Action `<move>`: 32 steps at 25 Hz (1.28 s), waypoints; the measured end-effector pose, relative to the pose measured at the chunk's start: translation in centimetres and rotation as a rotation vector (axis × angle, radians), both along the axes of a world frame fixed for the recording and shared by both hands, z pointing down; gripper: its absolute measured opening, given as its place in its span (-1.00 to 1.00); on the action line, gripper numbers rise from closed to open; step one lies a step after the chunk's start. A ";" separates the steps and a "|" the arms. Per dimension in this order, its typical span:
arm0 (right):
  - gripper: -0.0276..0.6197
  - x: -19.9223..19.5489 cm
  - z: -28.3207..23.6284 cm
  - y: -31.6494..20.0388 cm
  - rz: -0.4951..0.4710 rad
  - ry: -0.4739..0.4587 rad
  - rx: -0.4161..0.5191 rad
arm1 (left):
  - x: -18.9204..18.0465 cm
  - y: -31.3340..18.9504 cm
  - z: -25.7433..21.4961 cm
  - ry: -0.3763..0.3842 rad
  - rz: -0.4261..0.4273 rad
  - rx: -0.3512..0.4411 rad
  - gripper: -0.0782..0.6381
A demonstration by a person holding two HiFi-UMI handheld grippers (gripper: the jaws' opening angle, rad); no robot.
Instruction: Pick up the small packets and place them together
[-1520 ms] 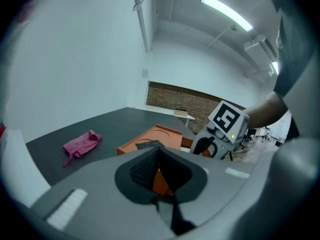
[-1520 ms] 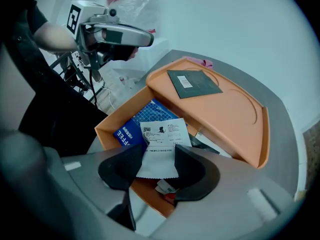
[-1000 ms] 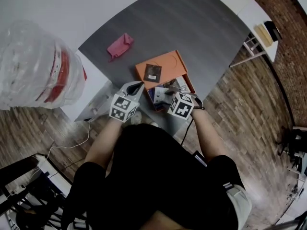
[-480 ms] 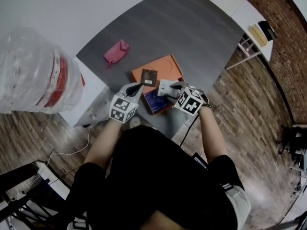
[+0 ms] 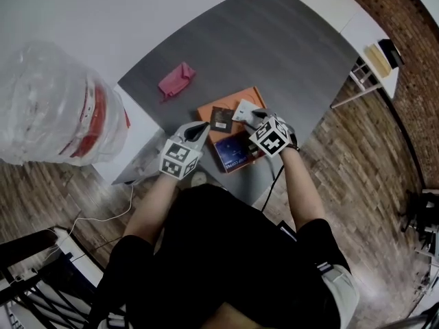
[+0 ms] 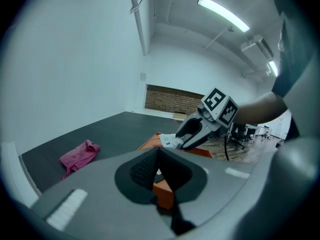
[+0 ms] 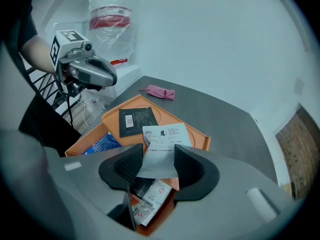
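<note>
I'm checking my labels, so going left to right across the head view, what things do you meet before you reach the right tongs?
clear plastic bag → pink cloth → black packet → white packet

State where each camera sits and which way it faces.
Head view: on the person's head, facing steeply down at the orange tray; arms, left tongs, right tongs show.
Left gripper view: on left tongs, facing across the grey table; shut jaws show.
Right gripper view: on right tongs, facing down into the tray; jaws grip a white packet.
Shared: all show the pink cloth.
</note>
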State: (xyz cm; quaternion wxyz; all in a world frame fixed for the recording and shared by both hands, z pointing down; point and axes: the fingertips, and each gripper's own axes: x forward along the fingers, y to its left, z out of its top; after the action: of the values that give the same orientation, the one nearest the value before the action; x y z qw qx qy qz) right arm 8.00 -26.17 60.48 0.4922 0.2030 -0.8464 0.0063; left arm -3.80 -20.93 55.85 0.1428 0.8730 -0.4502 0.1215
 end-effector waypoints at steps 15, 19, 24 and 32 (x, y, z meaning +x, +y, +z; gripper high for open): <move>-0.23 -1.1 1.6 -2.7 0.049 -0.039 0.018 | -1.2 0.2 0.4 -0.014 -0.006 -0.023 -0.79; -0.19 -0.9 0.8 -2.6 0.065 -0.060 0.042 | -0.7 0.0 0.5 -0.011 0.011 -0.020 -0.79; -0.19 -0.4 -1.1 -1.5 0.051 -0.094 0.080 | 0.5 -0.7 0.2 0.020 0.029 -0.009 -0.79; -0.27 3.5 -2.6 0.8 0.113 -0.107 0.105 | 4.9 -1.0 -0.3 0.042 0.135 0.004 -0.79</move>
State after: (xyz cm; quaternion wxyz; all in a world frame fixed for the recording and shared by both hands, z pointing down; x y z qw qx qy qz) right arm 11.47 -25.37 57.91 0.4339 0.2754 -0.8578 0.0006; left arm 1.08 -21.92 55.58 0.1416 0.9042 -0.3872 0.1116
